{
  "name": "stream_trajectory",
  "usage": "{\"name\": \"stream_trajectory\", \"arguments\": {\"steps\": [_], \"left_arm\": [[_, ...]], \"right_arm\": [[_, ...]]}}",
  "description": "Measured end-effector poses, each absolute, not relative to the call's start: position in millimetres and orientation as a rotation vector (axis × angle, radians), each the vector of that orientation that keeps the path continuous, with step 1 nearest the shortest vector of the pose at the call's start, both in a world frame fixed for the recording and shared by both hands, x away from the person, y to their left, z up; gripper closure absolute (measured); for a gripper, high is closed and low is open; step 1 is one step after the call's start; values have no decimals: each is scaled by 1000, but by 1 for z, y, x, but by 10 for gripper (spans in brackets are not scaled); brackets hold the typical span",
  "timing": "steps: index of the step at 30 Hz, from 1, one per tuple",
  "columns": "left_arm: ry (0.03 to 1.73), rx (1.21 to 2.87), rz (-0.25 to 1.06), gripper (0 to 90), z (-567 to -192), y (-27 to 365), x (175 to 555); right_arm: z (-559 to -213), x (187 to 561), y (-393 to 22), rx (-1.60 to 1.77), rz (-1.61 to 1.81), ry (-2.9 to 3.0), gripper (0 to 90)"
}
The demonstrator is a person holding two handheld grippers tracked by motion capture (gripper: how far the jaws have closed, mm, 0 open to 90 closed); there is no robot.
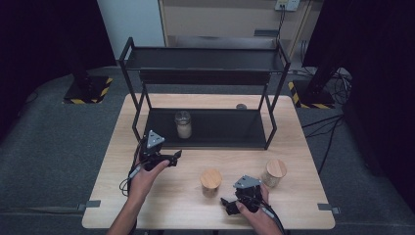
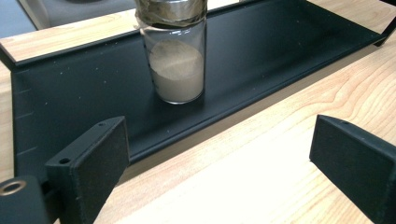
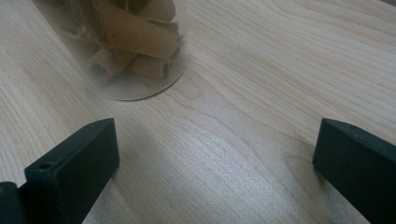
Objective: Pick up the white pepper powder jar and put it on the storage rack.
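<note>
Wood table [image 1: 161, 205]: 1 rack [image 1: 205, 128], 3 jars [image 1: 183, 125] [image 1: 211, 182] [image 1: 273, 173]; both grippers [image 1: 174, 157] [image 1: 226, 204], jaws wide, empty.

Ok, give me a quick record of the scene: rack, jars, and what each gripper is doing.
rack: black, two shelves, on the wooden table
powder jar: upright on the bottom shelf, metal lid
wood-lid jars: two on the table, near one, right one
left gripper: open, holding nothing, facing the powder jar
right gripper: open, holding nothing, near the jar of rolled sticks
</note>
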State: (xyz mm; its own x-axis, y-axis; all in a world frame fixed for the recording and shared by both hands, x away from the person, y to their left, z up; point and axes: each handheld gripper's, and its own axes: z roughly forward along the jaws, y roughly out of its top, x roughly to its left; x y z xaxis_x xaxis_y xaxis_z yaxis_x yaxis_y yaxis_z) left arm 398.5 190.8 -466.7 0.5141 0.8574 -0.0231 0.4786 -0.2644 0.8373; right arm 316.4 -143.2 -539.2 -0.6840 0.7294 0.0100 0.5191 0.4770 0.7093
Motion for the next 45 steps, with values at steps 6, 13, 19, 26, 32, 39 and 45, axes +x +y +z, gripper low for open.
{"name": "stream_trajectory", "arguments": {"steps": [6, 13, 19, 26, 32, 39, 45], "left_arm": [[1107, 1904, 566, 38, -464, 196, 388], [1100, 1920, 589, 40, -467, 197, 371], [1108, 1925, 596, 40, -469, 198, 361], [1121, 1949, 590, 39, -475, 203, 350], [1152, 1956, 610, 40, -478, 208, 344], [1181, 1959, 592, 40, -485, 212, 338], [1204, 1972, 592, 40, -492, 214, 334]], "right_arm": [[-539, 316, -143, 1060, 1019, 2434, 3], [-539, 316, -143, 1061, 1019, 2434, 4], [-539, 316, -143, 1061, 1019, 2434, 3], [-539, 316, -143, 1060, 1019, 2434, 4], [-539, 316, -143, 1061, 1019, 2434, 3], [-539, 316, -143, 1062, 1019, 2436, 4], [-539, 316, -143, 1062, 1019, 2436, 3]]}}
